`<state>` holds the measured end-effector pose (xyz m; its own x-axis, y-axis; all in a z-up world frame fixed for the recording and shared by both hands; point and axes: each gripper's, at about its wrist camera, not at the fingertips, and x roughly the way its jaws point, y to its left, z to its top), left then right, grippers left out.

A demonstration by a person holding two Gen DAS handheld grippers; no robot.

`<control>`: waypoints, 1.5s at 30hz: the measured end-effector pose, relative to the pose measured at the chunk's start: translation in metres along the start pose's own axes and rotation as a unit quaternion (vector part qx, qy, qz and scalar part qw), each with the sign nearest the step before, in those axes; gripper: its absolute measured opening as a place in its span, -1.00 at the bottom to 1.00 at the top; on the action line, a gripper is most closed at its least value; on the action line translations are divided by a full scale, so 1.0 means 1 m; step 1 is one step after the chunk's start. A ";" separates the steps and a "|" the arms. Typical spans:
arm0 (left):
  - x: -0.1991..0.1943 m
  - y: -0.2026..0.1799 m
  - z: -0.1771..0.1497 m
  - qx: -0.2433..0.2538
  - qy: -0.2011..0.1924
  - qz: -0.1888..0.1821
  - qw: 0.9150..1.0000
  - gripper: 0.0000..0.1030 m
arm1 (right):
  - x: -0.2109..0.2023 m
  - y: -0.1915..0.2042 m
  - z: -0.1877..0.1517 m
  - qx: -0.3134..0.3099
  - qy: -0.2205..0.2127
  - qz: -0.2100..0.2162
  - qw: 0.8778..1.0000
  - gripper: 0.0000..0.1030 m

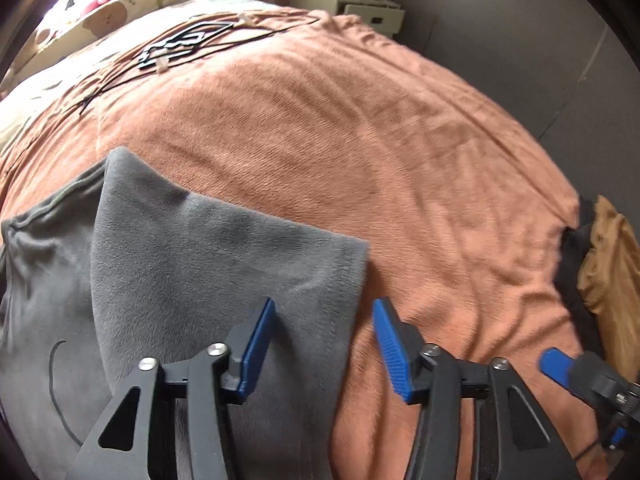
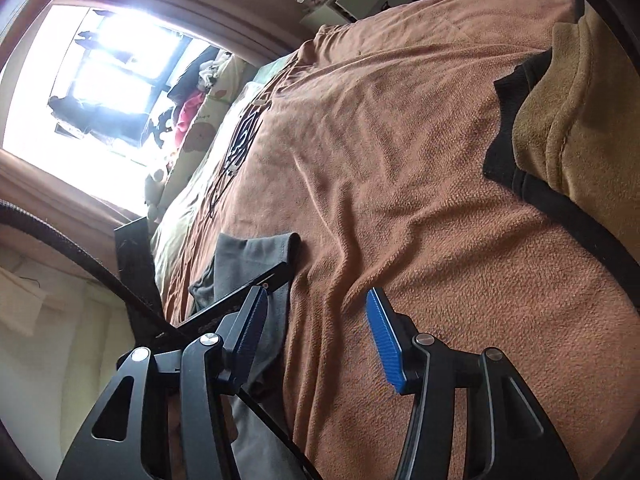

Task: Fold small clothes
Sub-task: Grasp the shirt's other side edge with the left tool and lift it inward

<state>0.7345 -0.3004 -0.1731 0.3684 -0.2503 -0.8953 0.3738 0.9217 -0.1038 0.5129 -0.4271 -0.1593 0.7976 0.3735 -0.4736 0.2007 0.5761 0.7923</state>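
A grey fleece garment (image 1: 180,260) lies folded on the orange-brown blanket (image 1: 360,120) at the lower left of the left wrist view. My left gripper (image 1: 324,340) is open and points down at the garment's right edge. One blue pad hangs over the grey cloth, the other over the blanket. A blue finger (image 1: 556,362) of my right gripper shows at the lower right. In the right wrist view my right gripper (image 2: 316,332) is open over the blanket (image 2: 400,160) with nothing between its pads. The grey garment (image 2: 256,256) lies just left of it.
A tan garment (image 2: 580,100) on a black one (image 2: 504,152) lies at the bed's right edge. Black cables and a black frame (image 1: 180,44) lie on the far part of the bed. Pillows (image 1: 100,12), a white cabinet (image 1: 360,8) and a bright window (image 2: 100,80) are beyond.
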 end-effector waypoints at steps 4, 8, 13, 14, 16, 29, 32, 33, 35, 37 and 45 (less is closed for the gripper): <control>0.011 0.001 0.002 0.000 -0.005 0.008 1.000 -0.12 | 0.000 0.001 -0.003 0.003 0.002 -0.001 1.000 -0.03; 0.008 0.004 0.004 -0.002 -0.009 0.023 1.000 -0.81 | 0.000 0.008 -0.008 -0.003 0.008 0.001 1.000 -0.03; -0.024 0.019 0.013 -0.022 -0.031 -0.024 0.999 -0.84 | 0.007 0.016 -0.009 -0.011 0.010 0.005 1.000 -0.03; -0.034 0.023 0.014 -0.027 -0.038 -0.037 0.998 -0.84 | 0.007 0.019 -0.010 -0.014 0.010 0.006 1.000 -0.03; -0.051 0.030 0.016 -0.034 -0.051 -0.055 0.997 -0.84 | 0.010 0.022 -0.010 -0.019 0.011 0.009 1.000 -0.03; -0.129 0.108 -0.003 -0.082 -0.101 -0.023 0.991 -0.83 | 0.028 0.038 -0.016 -0.050 0.021 0.015 0.998 -0.03; -0.135 0.130 -0.015 -0.101 -0.106 -0.013 0.989 -0.83 | 0.033 0.044 -0.021 -0.057 0.024 0.016 0.998 -0.03; -0.136 0.137 -0.020 -0.108 -0.107 -0.008 0.988 -0.83 | 0.035 0.046 -0.022 -0.059 0.025 0.015 0.998 -0.03; -0.135 0.152 -0.029 -0.127 -0.109 0.005 0.986 -0.83 | 0.039 0.049 -0.023 -0.062 0.028 0.015 0.998 -0.03; -0.134 0.167 -0.037 -0.146 -0.111 0.012 0.983 -0.83 | 0.043 0.052 -0.026 -0.067 0.031 0.013 0.997 -0.03; -0.123 0.214 -0.060 -0.202 -0.078 0.071 0.974 -0.49 | 0.052 0.062 -0.031 -0.082 0.036 0.008 0.996 -0.03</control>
<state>0.7180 -0.0542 -0.1114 0.5287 -0.1258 -0.8394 -0.0430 0.9837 -0.1745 0.5495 -0.3493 -0.1470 0.7555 0.4315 -0.4929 0.0885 0.6783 0.7294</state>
